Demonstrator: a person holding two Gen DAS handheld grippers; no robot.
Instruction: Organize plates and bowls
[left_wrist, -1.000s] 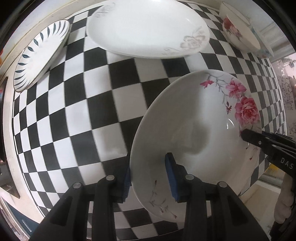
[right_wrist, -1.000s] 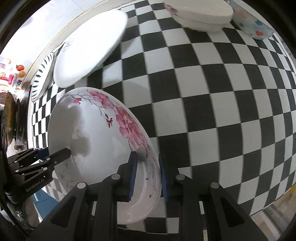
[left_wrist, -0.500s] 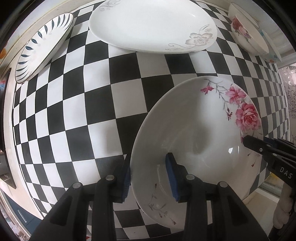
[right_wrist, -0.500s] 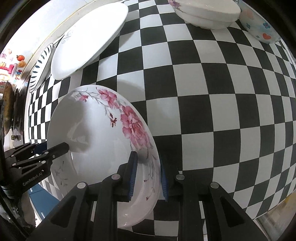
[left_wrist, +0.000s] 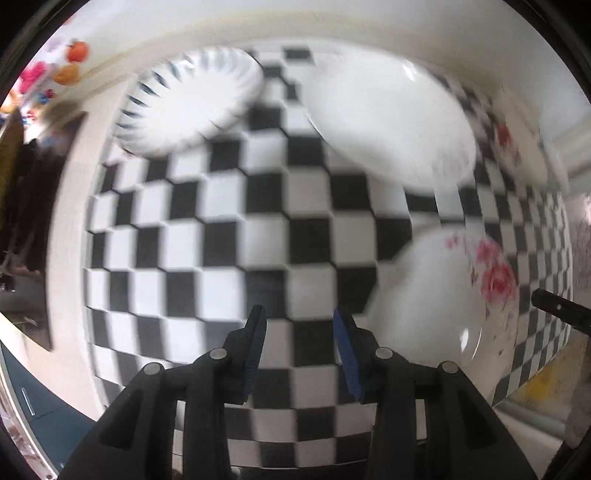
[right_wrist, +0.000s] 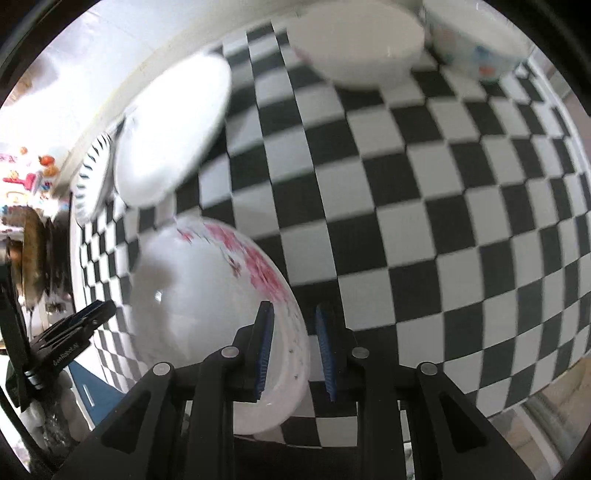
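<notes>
A white plate with pink roses (right_wrist: 199, 295) lies on the checkered table; it also shows at the right of the left wrist view (left_wrist: 443, 306). My right gripper (right_wrist: 293, 347) straddles its rim, the blue pads slightly apart from it. My left gripper (left_wrist: 299, 350) is open and empty, off the plate to its left above the cloth; its tip shows in the right wrist view (right_wrist: 85, 321). Both views are motion-blurred.
A large white plate (left_wrist: 388, 122), a black-striped plate (left_wrist: 192, 107) and a rose bowl (left_wrist: 517, 140) stand at the back. A white bowl (right_wrist: 358, 44) and a patterned bowl (right_wrist: 476, 44) sit far right. The table edge (left_wrist: 70, 229) runs on the left.
My left gripper has let go of the rose plate, opened wider and swung left and away. My right gripper's pads have parted a little at the rim. The plate has dropped lower.
</notes>
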